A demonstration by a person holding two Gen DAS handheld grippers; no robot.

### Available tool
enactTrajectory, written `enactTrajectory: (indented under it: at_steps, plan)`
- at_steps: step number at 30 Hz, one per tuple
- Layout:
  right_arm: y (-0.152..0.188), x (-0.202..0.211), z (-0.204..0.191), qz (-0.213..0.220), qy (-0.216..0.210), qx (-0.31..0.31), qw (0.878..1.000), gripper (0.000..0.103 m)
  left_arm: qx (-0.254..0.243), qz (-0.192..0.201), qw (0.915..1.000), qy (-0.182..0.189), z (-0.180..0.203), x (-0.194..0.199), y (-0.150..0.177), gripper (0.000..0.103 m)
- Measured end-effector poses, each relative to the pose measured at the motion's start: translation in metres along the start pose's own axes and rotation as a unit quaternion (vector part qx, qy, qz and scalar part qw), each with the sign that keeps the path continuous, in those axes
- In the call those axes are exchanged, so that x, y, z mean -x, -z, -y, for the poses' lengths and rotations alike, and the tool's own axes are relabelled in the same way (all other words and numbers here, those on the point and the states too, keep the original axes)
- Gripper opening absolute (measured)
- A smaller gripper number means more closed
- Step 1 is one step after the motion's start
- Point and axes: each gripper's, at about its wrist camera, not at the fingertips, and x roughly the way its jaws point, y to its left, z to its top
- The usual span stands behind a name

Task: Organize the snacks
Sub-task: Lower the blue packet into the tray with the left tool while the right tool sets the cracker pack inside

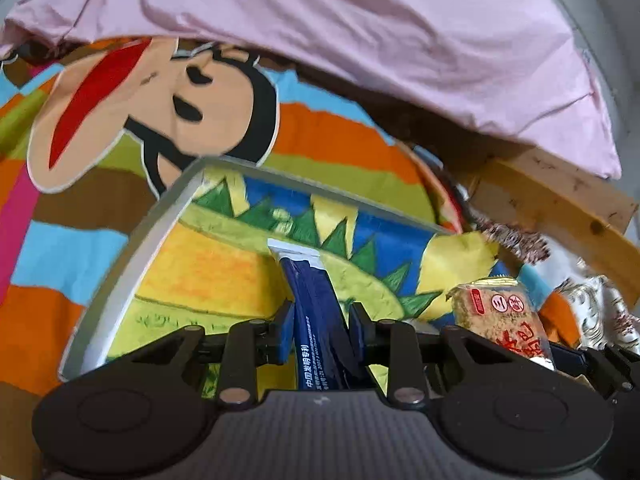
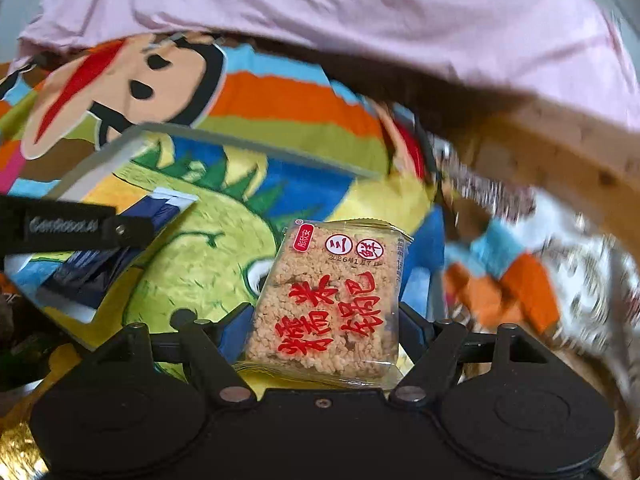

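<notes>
Left wrist view: the left gripper (image 1: 322, 332) has its jaws drawn narrow on a slim dark-blue foil sachet with a white sealed end (image 1: 310, 292), pinched by its flat sides so that it stands up and forward out of the grip. Under it lies the landmark, a shallow grey-rimmed tray lined with a crayon-coloured dinosaur drawing (image 1: 120, 276). The sachet hangs above the tray's middle, probably carried there so the snacks end up together. Right of the sachet, over the tray's right edge, shows the clear-wrapped square of puffed rice cake with red lettering (image 1: 500, 320). Beyond the tray spreads a striped cartoon-monkey blanket (image 1: 320, 128), with a pink cloth (image 1: 400, 40) behind that.

Right wrist view: the right gripper (image 2: 326, 332) stands fairly wide because it clamps the rice cake (image 2: 332, 300) across its breadth, the printed face up, which keeps the brittle slab flat. It is above the tray's (image 2: 104, 160) right half. The sachet (image 2: 120, 248) and the left gripper's black finger (image 2: 72, 226) are over the tray's left side. Both snacks seem to be on their way into the tray, neither set down yet.
</notes>
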Motion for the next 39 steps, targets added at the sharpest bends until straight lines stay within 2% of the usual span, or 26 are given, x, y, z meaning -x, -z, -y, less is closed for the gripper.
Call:
enactTrajectory:
  at_steps: [4,10,12,14,16,20,23,29,35,39]
  plan:
    - [0.004,-0.010,0.004,-0.025,-0.002,-0.022,0.999,0.077,0.009,-0.022,0.9997,-0.003,-0.003,-0.011,0.004,0.032]
    - [0.010,-0.015,0.004,-0.038,-0.002,-0.023,0.999,0.077,0.009,-0.043,0.9990,-0.006,-0.002,-0.017,0.005,0.034]
    - [0.009,-0.013,0.005,-0.036,-0.002,-0.023,0.999,0.083,0.007,-0.046,0.9989,-0.009,-0.001,-0.017,0.006,0.040]
    - [0.007,-0.008,0.006,-0.027,0.000,-0.022,0.999,0.087,0.008,-0.056,0.9983,-0.012,-0.001,-0.018,0.005,0.057]
    - [0.005,-0.001,0.007,-0.015,0.001,-0.019,1.000,0.091,0.014,-0.058,0.9981,-0.015,-0.002,-0.017,0.005,0.069]
    - [-0.002,0.017,0.013,0.013,0.010,-0.022,1.000,0.096,0.021,-0.056,0.9980,-0.022,-0.004,-0.008,0.002,0.080]
    - [-0.007,0.035,0.019,0.039,0.015,-0.035,0.999,0.102,0.025,-0.038,0.9985,-0.031,-0.004,0.006,-0.003,0.091]
    - [-0.011,0.085,0.029,0.107,0.015,-0.047,0.993,0.102,0.021,0.011,0.9984,-0.052,-0.002,0.046,-0.017,0.102]
    - [-0.004,0.139,0.035,0.180,0.001,-0.050,0.982,0.102,0.000,0.072,0.9945,-0.076,0.009,0.099,-0.023,0.102]
    - [0.004,0.166,0.031,0.205,0.000,-0.029,0.978,0.102,-0.023,0.120,0.9891,-0.082,0.017,0.140,-0.021,0.102]
